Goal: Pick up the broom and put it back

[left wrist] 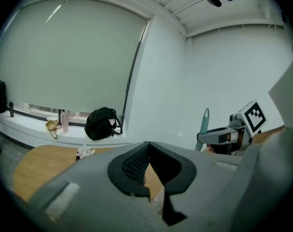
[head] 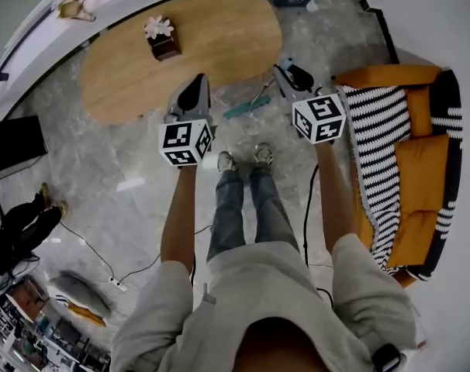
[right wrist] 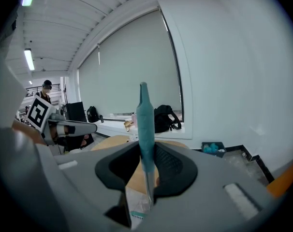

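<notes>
The broom has a teal handle and a teal head that rests on the marble floor just past my feet, near the wooden table's edge. Its thin shaft rises toward my right gripper. In the right gripper view the handle stands upright between the black pads, and the right gripper is shut on it. The handle's tip also shows in the left gripper view, above the right gripper. My left gripper hangs beside it at the same height, its pads meeting at the tips with nothing between them.
An oval wooden table with a small flower box lies ahead. An orange sofa with a striped blanket stands at the right. Cables cross the floor. A black backpack sits on the window sill.
</notes>
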Demonstrator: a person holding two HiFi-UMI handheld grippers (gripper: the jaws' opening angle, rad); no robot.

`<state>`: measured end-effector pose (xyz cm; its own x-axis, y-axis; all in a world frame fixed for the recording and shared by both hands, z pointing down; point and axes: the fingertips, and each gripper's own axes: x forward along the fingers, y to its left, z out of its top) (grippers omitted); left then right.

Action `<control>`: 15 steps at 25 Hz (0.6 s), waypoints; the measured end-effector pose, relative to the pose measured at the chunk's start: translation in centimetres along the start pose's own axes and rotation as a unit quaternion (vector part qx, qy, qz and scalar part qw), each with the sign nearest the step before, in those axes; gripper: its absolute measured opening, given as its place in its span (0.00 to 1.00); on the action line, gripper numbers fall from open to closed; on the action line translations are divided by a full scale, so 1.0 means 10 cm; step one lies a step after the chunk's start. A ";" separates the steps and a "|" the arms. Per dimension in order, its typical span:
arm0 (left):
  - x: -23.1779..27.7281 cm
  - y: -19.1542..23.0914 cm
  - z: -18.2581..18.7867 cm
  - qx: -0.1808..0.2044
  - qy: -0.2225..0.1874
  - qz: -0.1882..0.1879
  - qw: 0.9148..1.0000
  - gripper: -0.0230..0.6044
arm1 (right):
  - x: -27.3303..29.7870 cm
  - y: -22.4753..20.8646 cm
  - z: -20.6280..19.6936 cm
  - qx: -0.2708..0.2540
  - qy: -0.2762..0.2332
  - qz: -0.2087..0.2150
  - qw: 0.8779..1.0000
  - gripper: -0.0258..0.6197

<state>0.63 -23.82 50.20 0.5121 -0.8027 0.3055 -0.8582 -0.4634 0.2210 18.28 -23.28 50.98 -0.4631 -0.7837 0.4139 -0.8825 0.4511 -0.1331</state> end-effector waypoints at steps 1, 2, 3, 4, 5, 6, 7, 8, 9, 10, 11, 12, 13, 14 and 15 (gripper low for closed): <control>0.03 0.04 -0.11 -0.002 0.005 0.001 1.000 0.04 | 0.08 -0.03 -0.10 0.003 0.003 -0.001 1.000 0.19; 0.05 0.06 -0.21 -0.004 0.009 0.002 1.000 0.05 | 0.15 -0.06 -0.20 0.006 0.006 -0.002 1.000 0.19; 0.06 0.07 -0.31 -0.005 0.013 0.002 1.000 0.05 | 0.21 -0.09 -0.31 0.010 0.010 -0.002 1.000 0.19; 0.07 0.08 -0.40 -0.006 0.017 0.003 1.000 0.05 | 0.26 -0.11 -0.42 0.014 0.014 -0.001 1.000 0.19; 0.09 0.09 -0.49 -0.009 0.020 0.004 1.000 0.05 | 0.32 -0.12 -0.53 0.016 0.018 0.002 1.000 0.19; 0.10 0.11 -0.58 -0.012 0.023 0.006 1.000 0.05 | 0.39 -0.13 -0.64 0.017 0.023 0.007 1.000 0.19; 0.12 0.12 -0.66 -0.014 0.025 0.007 1.000 0.04 | 0.45 -0.14 -0.74 0.017 0.027 0.012 0.999 0.19; 0.15 0.14 -0.73 -0.016 0.028 0.008 0.999 0.04 | 0.51 -0.15 -0.84 0.018 0.031 0.018 0.999 0.19; 0.17 0.16 -0.80 -0.017 0.031 0.008 0.999 0.04 | 0.57 -0.17 -0.92 0.020 0.033 0.023 0.999 0.19; 0.18 0.18 -0.87 -0.018 0.033 0.009 0.999 0.04 | 0.62 -0.19 -1.00 0.022 0.036 0.025 0.999 0.19; 0.18 0.20 -0.93 -0.021 0.034 0.011 0.999 0.04 | 0.67 -0.22 -1.08 0.026 0.038 0.027 0.999 0.19; 0.18 0.21 -0.99 -0.025 0.035 0.012 0.999 0.04 | 0.70 -0.24 -1.14 0.030 0.040 0.028 0.998 0.19; 0.17 0.22 -1.04 -0.027 0.036 0.014 0.999 0.05 | 0.73 -0.26 -1.18 0.035 0.039 0.029 0.998 0.19; 0.17 0.23 -1.10 -0.029 0.039 0.016 0.999 0.05 | 0.76 -0.28 -1.21 0.041 0.037 0.030 0.998 0.19; 0.17 0.24 -1.14 -0.030 0.041 0.017 0.999 0.04 | 0.79 -0.30 -1.23 0.048 0.035 0.031 0.998 0.19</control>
<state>-0.13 -22.04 61.86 0.4861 -0.7828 0.3884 -0.8726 -0.4108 0.2642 18.33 -25.57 65.75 -0.5132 -0.7226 0.4630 -0.8576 0.4528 -0.2439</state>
